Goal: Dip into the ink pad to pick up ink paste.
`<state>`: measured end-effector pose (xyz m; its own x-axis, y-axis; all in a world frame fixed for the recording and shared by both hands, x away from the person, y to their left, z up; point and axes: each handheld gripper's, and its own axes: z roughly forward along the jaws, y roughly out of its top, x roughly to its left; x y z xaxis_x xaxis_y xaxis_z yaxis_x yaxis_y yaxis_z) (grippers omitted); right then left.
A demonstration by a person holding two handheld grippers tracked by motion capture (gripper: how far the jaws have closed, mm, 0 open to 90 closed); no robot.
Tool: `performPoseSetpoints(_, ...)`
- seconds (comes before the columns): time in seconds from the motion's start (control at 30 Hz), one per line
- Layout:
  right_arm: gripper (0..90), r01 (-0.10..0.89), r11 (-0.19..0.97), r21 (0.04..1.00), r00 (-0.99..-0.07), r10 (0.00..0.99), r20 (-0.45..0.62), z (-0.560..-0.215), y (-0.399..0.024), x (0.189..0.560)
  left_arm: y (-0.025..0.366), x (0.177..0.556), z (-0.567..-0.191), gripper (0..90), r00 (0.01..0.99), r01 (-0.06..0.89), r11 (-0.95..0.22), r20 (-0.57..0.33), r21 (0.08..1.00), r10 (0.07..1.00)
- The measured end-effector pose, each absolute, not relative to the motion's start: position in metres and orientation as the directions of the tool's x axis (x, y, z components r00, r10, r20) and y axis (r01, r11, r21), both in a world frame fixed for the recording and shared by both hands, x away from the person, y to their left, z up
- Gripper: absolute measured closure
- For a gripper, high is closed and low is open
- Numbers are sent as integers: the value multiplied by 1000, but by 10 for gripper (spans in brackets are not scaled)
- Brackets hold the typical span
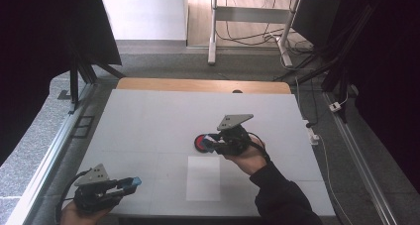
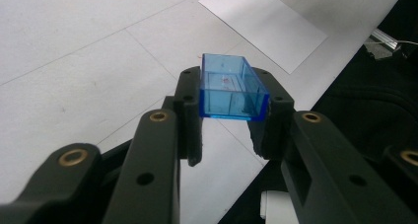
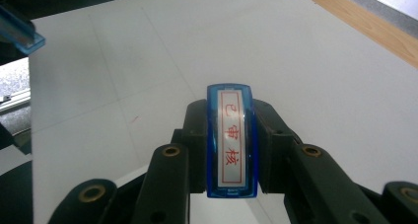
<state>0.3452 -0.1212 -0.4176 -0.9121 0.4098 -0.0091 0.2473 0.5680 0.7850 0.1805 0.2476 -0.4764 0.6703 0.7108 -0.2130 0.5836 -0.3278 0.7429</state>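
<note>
Risk, stamp: stamp body [image 3: 231, 141] sits narrow-side between the pads of the right tool [image 1: 214, 142]; judged likely to twist or slip if pressed down off-square, smearing the print.
Risk, ink pad: red ink pad [image 1: 200, 143] lies just beside the right tool's tip; a skewed approach could nudge it across the bench [image 1: 148, 121] or ink only one end of the stamp.
Risk, cap: blue clear cap [image 2: 231, 88] is pinched near its back end, most of it sticking out past the pads; it could pivot or pop out if the left hand jolts.
Risk, paper: white sheet [image 1: 203, 177] lies loose and flat; judged that it may shift or lift with the stamp.
Right tool state: clenched on the stamp body, label with red characters facing the right gripper view.
Left tool state: left tool [image 1: 130, 184] clamped on the cap, open side up.
Right hand pose: right hand [image 1: 247, 158] reaches in from the bottom, tool pointing left toward the ink pad, low over the bench, grey plate on top.
Left hand pose: left hand [image 1: 79, 212] at the near left corner, tool about level, pointing right toward the sheet, well apart from the right tool.
Stamp location: mid-bench, above the sheet's far edge, next to the ink pad; contact with it cannot be told.
</note>
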Motion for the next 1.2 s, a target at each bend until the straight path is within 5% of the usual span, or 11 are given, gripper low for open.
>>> performPoseSetpoints(1.2,713,367,636,678,-859,512,-16,-468,-96,408,250,181,-476,681,674,587,-317,-233,745,701)
